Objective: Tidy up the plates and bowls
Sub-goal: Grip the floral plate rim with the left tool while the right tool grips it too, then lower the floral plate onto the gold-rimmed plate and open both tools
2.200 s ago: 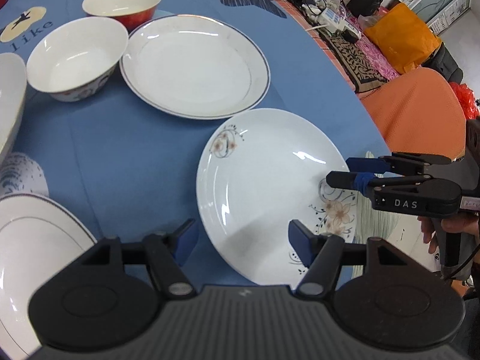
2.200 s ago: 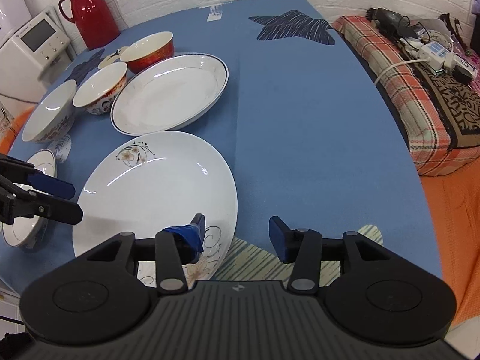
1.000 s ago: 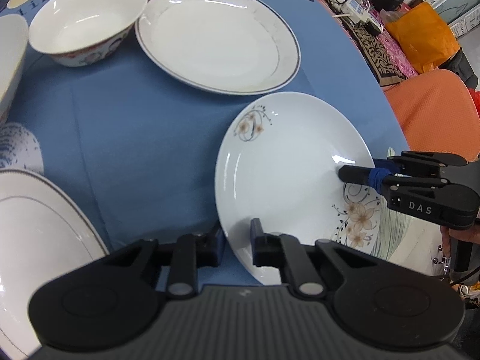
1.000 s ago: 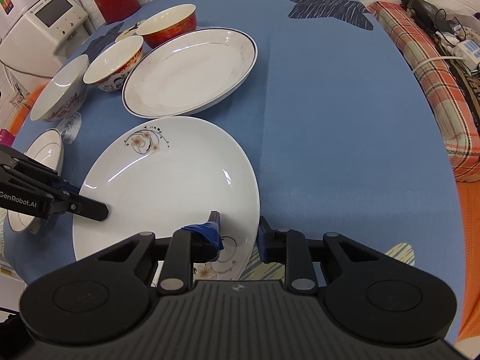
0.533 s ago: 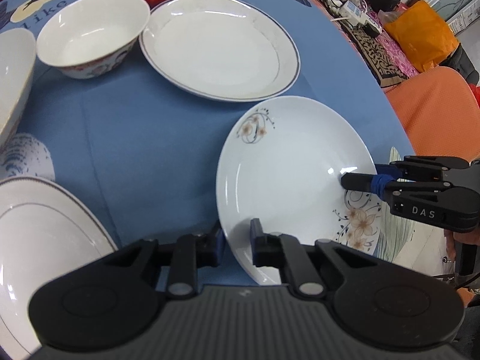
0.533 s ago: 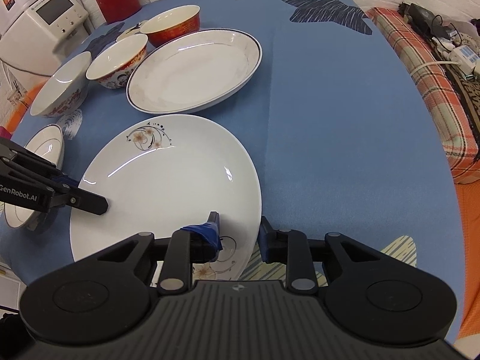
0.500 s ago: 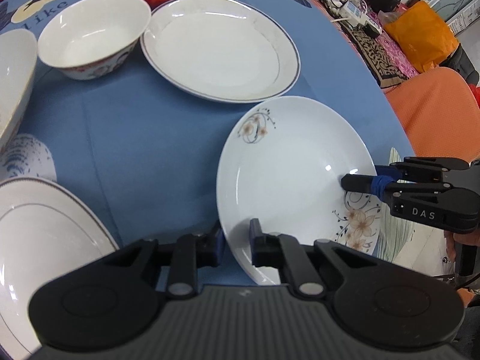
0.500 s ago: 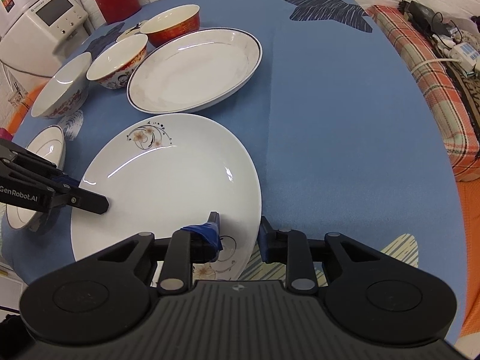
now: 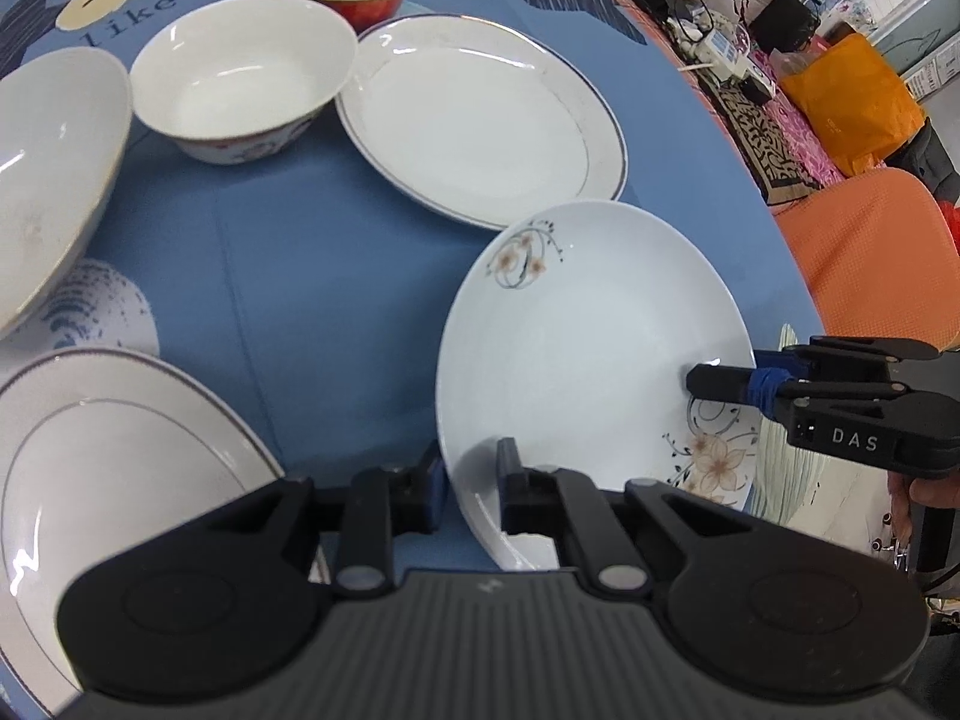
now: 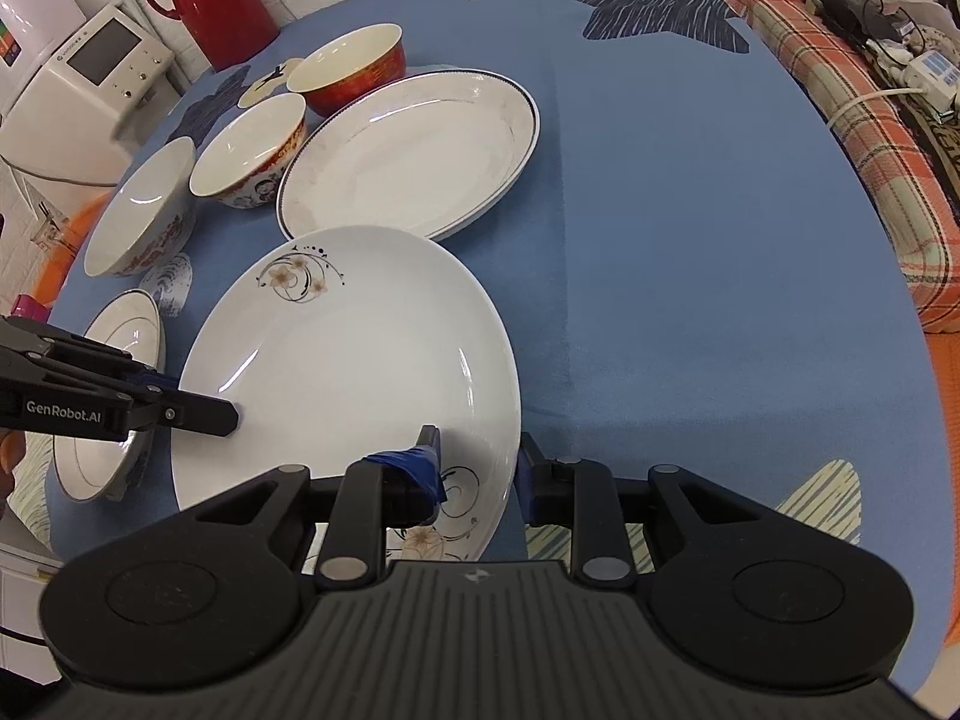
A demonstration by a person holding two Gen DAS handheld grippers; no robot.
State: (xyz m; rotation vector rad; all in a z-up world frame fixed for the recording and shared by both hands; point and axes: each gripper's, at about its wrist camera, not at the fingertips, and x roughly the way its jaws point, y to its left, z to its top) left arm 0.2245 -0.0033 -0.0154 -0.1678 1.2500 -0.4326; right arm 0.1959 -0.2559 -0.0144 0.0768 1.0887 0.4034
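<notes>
— Pinching the floral plate (image 9: 576,324) from both sides, are they?

— Yes. The left gripper (image 9: 471,483) has its fingers closed on the plate's near rim, one finger under the edge and one on the inner face. The right gripper (image 10: 477,468) is clamped on the opposite rim, next to the flower print, its blue-taped finger (image 10: 414,468) lying inside the plate.

— Where does the plate sit on the table?

— At the near edge of the blue tablecloth (image 10: 690,210). It looks tilted, and whether it has left the cloth I cannot tell. Its far rim comes right up to the large blue-rimmed plate (image 10: 414,156); in the right wrist view the two edges appear to overlap, though I cannot tell if they touch.

— What crowds it on the left?

— A small rimmed plate (image 9: 108,480) lies just beside the left gripper. Farther back stand a white bowl (image 9: 240,75), a red bowl (image 10: 348,69) and a larger bowl (image 10: 144,210), close together beside the big plate. A red thermos (image 10: 210,0) stands at the table's far corner.

— Any free room?

— The right half of the cloth is bare out to its edge, beyond which lies a plaid cushion (image 10: 852,120).
</notes>
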